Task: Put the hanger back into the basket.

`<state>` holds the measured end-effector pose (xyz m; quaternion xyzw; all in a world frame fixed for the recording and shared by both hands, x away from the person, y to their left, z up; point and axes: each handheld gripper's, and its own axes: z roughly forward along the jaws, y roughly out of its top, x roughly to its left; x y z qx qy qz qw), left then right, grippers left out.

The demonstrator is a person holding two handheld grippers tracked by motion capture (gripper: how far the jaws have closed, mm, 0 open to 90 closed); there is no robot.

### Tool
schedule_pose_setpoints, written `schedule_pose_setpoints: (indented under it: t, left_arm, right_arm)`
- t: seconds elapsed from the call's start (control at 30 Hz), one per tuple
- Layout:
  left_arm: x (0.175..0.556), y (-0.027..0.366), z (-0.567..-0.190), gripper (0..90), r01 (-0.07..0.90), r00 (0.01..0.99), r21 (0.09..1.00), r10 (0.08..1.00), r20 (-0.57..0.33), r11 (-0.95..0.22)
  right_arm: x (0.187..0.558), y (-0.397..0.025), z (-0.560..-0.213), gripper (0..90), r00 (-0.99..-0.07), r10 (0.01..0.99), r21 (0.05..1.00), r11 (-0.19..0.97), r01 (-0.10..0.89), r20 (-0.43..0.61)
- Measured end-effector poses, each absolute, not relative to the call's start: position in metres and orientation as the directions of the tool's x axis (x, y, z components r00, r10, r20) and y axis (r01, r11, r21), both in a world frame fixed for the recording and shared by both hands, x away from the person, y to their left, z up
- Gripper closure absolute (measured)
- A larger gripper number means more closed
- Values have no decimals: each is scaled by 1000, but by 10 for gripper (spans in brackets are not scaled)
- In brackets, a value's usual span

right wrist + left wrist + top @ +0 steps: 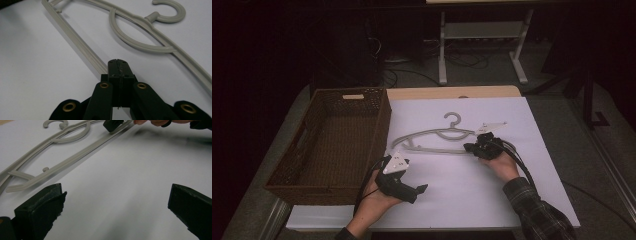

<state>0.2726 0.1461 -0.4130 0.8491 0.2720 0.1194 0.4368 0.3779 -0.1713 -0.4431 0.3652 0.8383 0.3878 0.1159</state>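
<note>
Right of the wicker basket point(332, 145), flat on the white tabletop point(472, 190): grey hanger point(437, 137). Right gripper point(117, 65), fingers pinched onto its lower bar, probably for lifting. Left gripper point(115, 202), fingers wide, empty, waiting near the hanger's left end.

Hanger point(140, 42) bar hidden under shut jaws, its right arm cut off at frame edge
</note>
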Motion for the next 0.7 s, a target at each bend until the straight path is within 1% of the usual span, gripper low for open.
schedule_pose_setpoints:
  t: [0.7]
  left_arm:
    - [273,146,-413,0,362,820,804,571,-34,-472]
  right_arm:
    - [379,-166,-453,898,-716,693,712,458,532,89]
